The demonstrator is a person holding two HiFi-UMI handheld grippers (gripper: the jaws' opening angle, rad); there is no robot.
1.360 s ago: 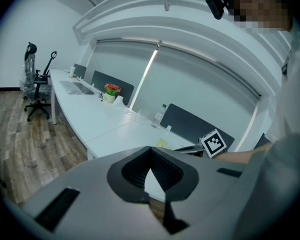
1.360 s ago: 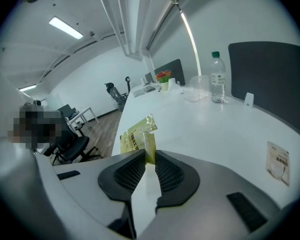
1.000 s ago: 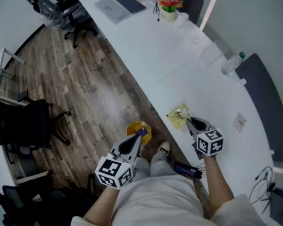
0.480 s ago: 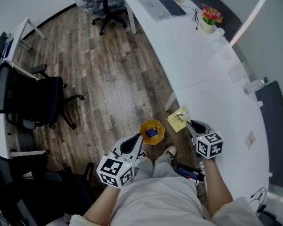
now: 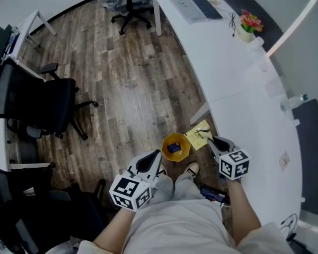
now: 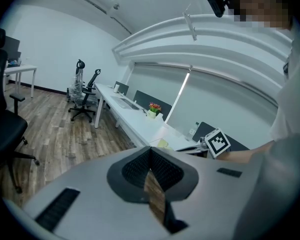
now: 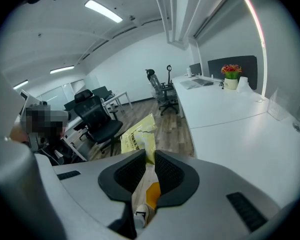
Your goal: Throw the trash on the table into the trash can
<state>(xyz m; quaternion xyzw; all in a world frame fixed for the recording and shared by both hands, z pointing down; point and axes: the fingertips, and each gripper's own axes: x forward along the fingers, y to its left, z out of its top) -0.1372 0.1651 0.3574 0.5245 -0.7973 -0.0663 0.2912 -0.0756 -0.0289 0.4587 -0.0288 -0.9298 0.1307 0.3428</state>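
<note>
No wording can be read here. The yellow wrapper point(image 7: 138, 138) carries a line of dark print, too blurred to make out. The left marker cube point(image 5: 129, 191) and the right marker cube point(image 5: 234, 164) show only black-and-white square patterns, no letters or digits.

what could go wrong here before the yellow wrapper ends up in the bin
The yellow wrapper, pinched at one edge by the right gripper, appears beside the orange trash can rather than over its mouth in the head view; let go now, it may land on the floor.
It looks thin and floppy, so it could drift aside.
A shoe sits close to the can and might knock it.
</note>
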